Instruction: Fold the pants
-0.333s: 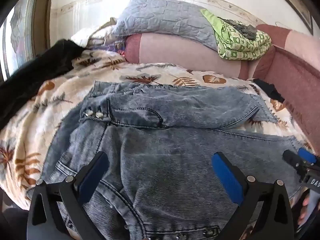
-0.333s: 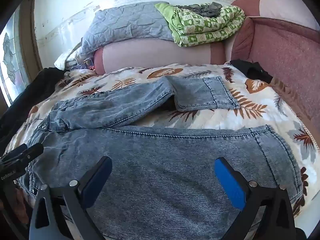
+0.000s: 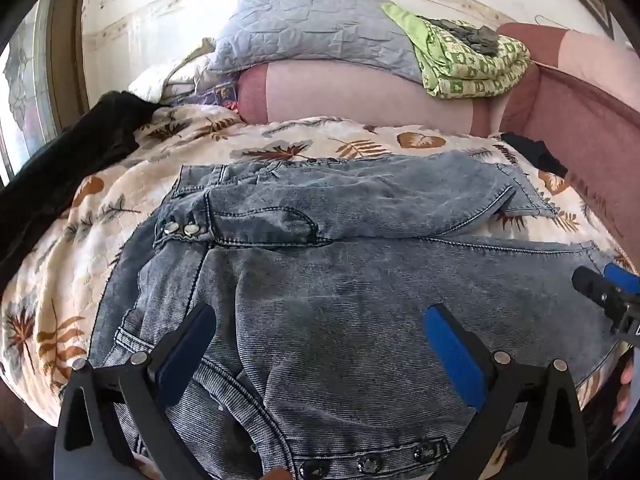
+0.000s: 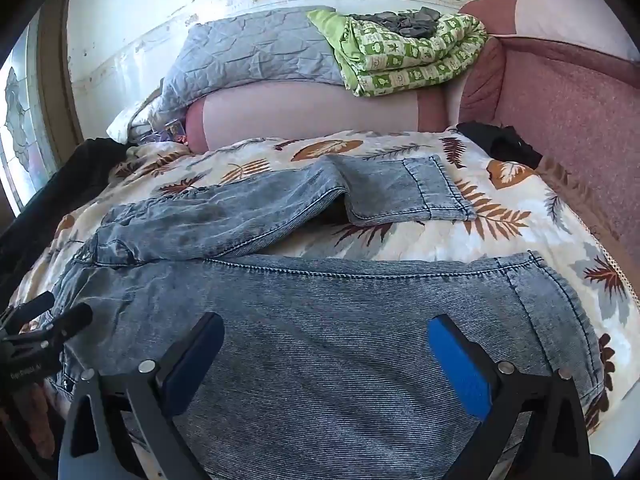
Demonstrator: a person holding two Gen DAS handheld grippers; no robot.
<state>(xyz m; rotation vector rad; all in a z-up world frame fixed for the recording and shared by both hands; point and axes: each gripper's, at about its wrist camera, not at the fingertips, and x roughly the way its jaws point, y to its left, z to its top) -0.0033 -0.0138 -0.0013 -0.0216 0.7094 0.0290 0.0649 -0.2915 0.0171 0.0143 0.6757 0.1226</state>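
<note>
Light blue washed denim pants [image 3: 360,288] lie spread on a leaf-print bedspread [image 3: 100,216]. The waistband with metal buttons [image 3: 180,228] is at the left. The near leg [image 4: 340,312] runs to the right; the far leg [image 4: 248,216] is bent, its cuff [image 4: 432,192] lying flat. My left gripper [image 3: 320,344] is open and empty, just above the hip area near the waistband. My right gripper [image 4: 328,352] is open and empty above the near leg. Each gripper shows at the edge of the other's view: the right one [image 3: 608,292], the left one [image 4: 40,328].
A pink bolster [image 3: 360,96] lies at the back with a grey quilt [image 3: 312,28] and a green patterned blanket [image 3: 472,64] on it. A pink upholstered side wall [image 4: 568,128] borders the right. Dark cloth [image 3: 60,160] lies at the left, black fabric [image 4: 504,144] at the back right.
</note>
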